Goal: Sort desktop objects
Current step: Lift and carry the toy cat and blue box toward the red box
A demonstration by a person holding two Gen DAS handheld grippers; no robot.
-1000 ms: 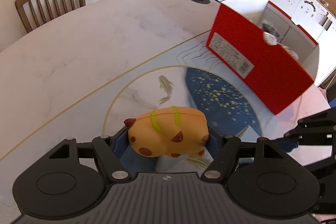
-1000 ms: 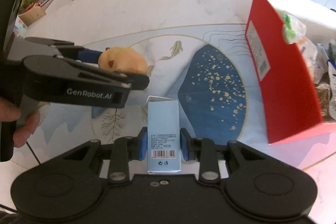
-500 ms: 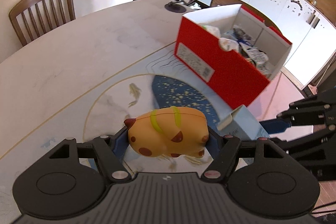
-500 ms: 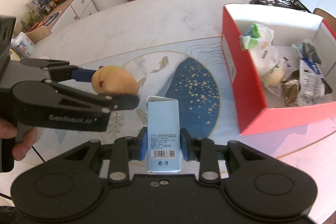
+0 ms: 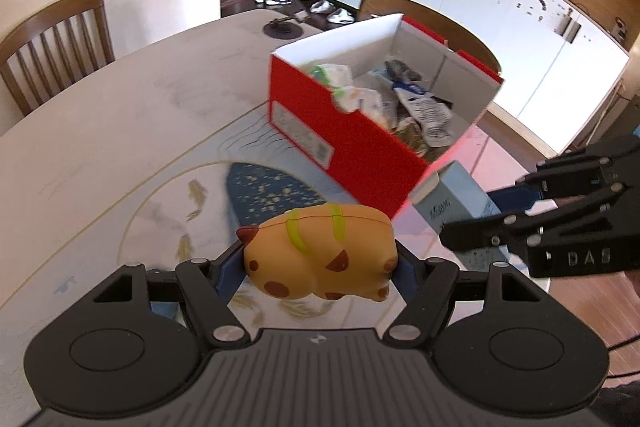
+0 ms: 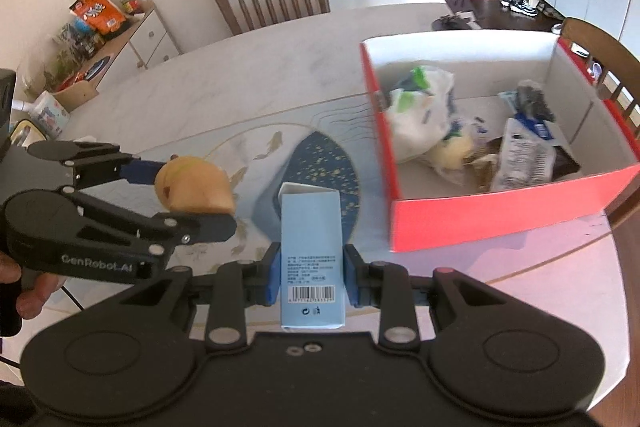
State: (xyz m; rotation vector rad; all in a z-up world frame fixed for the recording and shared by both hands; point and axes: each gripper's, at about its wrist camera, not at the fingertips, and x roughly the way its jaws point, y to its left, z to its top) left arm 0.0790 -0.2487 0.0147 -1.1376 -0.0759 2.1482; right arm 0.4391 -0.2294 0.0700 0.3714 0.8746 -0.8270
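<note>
While both hands carry something above the table [image 6: 248, 75], the scene reads from left to right like this. At the left, the left gripper [image 5: 320, 263] holds an orange toy cat [image 5: 320, 255] with brown spots and yellow-green stripes. Its jaws stand rather wide, pressed on the two ends of the toy, so the long axis of the toy runs across the jaws. The toy hangs over the printed mat [image 5: 256, 187], near the front edge of the table.

Just to the right of it, the right gripper [image 6: 308, 273] holds a pale blue carton [image 6: 310, 259]. Here the jaws are narrow and they clamp the flat sides of the carton near its lower end. The long axis of the carton points forward, away from the jaws, with the open flap in front.

Further right, near the right edge of the table, stands the red box [image 6: 500, 211], white inside and open on top. It lies ahead and to the right of both grippers, and the right gripper seems the nearer one. I judge that the next move depends on this: each thing must pass over the near red wall before the jaws let go.

Inside the box lie already a white plastic bag [image 6: 420, 111] with green print, a yellowish soft thing [image 6: 452, 153], and some printed packets [image 6: 524, 155]. Its near corner looks free.
</note>
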